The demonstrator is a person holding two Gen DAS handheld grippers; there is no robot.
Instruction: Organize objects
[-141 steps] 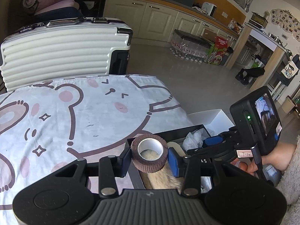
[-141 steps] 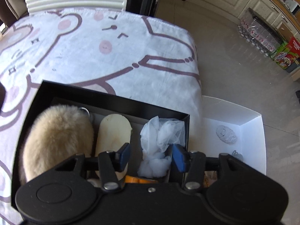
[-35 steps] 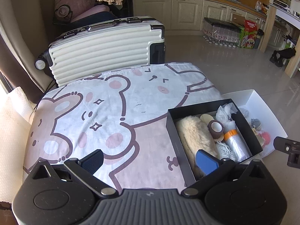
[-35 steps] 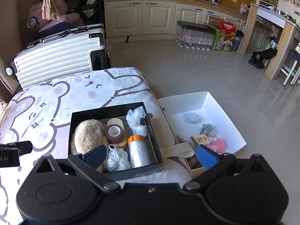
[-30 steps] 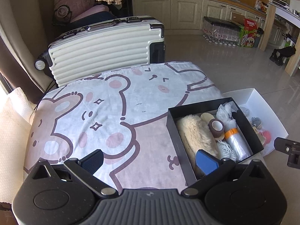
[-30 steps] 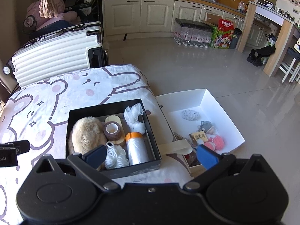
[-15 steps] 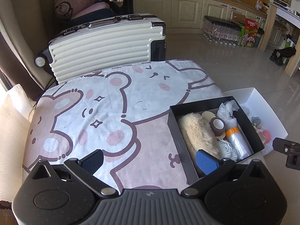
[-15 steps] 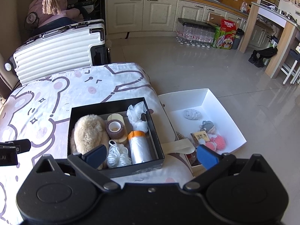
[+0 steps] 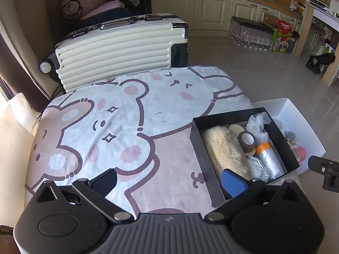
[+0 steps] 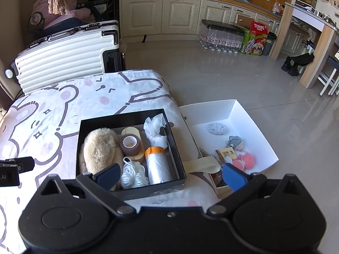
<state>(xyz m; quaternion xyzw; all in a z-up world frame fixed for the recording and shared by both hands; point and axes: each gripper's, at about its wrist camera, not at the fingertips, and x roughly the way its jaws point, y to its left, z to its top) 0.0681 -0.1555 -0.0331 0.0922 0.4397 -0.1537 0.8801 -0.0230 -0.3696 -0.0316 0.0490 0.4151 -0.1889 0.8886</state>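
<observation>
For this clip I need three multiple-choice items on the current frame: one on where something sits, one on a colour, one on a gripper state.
1. Where is the brown tape roll?
A. In the white tray
B. In the black box, on a pale wooden piece
C. On the bedsheet outside both containers

2. What colour is the band on the clear plastic roll?
A. Green
B. Blue
C. Orange

3. What state is the right gripper in?
A. Open and empty
B. Shut on the tape roll
C. Shut on the white cord

Answers:
1 B: the roll stands inside the black box beside the fluffy beige item.
2 C: an orange collar circles the roll's upper end.
3 A: its blue pads are spread wide with nothing between them.
</observation>
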